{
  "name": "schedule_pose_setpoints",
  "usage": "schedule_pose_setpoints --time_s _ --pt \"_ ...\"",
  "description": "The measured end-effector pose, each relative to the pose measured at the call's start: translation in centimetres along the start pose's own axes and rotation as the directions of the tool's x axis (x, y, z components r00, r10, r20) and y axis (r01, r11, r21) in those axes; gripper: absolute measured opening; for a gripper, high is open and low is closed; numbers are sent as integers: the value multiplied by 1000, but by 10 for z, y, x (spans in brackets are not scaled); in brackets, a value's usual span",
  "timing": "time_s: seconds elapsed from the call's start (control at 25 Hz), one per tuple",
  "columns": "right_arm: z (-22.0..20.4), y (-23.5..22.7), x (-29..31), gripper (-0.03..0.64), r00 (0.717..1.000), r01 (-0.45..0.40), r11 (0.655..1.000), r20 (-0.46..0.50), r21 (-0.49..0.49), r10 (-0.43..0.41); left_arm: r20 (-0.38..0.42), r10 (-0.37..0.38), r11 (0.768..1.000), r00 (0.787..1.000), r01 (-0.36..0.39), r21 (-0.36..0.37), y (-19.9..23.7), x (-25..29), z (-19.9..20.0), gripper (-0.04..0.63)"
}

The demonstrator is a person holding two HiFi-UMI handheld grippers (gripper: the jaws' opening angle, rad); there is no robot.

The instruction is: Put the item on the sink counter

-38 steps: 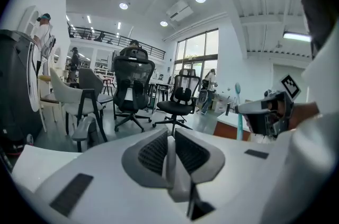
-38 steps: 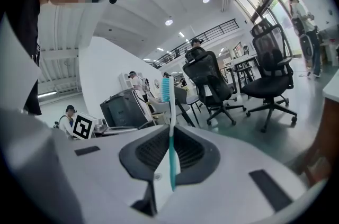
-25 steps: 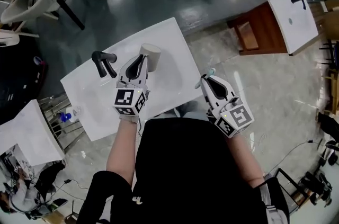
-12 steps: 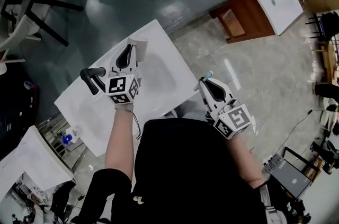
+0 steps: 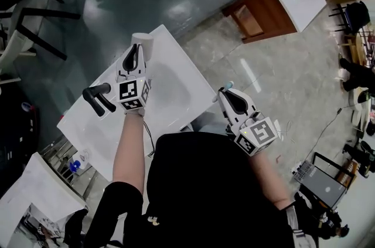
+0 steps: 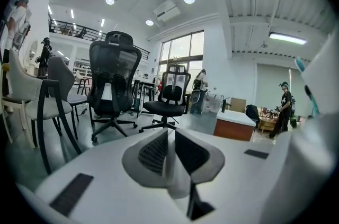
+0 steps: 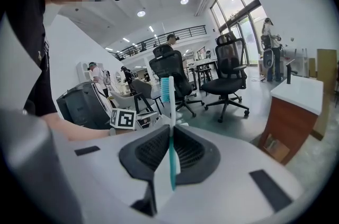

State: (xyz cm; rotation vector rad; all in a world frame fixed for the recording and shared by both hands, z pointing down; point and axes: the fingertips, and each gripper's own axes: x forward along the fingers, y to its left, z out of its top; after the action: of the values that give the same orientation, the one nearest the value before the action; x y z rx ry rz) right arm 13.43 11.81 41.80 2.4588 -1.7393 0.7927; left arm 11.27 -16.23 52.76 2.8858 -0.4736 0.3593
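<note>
Well, the left hand-held gripper [image 5: 136,50] has its jaws pinched nearly together on the wall of a plain beige cup [image 5: 143,41], a smooth cylinder held at the far corner of the white table [image 5: 188,68]. The right hand-held gripper [image 7: 170,130], just off the table's near right edge, clamps an upright toothbrush [image 7: 171,112]: white handle with a teal stripe, teal bristles on top. A black faucet [image 5: 96,97] stands on the table's left.

My right gripper [image 7: 170,139] has its jaws pressed on a teal-and-white toothbrush [image 7: 171,112], which stands upright, bristles on top; office chairs [image 7: 229,80] are behind.
</note>
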Motion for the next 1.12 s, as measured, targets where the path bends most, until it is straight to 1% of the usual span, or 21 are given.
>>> schedule_pose_setpoints --time_s 0.2,0.36,0.6,0.88,1.04,1.12 --pt "0 -4 0 48 1000 13 1000 -9 3 -13 48 -6 999 999 3 53 -7 -4 1 54" --pt "0 -5 1 47 1000 6 1000 -12 2 -6 81 29 998 996 -33 57 -4 -14 -1 54" --pt "0 -5 -1 48 1000 -7 1000 -11 2 7 93 53 995 994 -60 74 -8 -31 -6 54" --pt "-2 -1 -5 47 1000 -27 1000 -3 -2 27 58 86 993 995 -90 72 -12 -54 -22 55" --pt "-2 1 -7 48 999 -40 999 1 -5 40 -1 110 992 994 -110 57 -14 -69 -45 52" --pt "-2 1 -9 47 999 -42 999 3 -6 42 -30 125 991 992 -123 49 -13 -75 -56 23"
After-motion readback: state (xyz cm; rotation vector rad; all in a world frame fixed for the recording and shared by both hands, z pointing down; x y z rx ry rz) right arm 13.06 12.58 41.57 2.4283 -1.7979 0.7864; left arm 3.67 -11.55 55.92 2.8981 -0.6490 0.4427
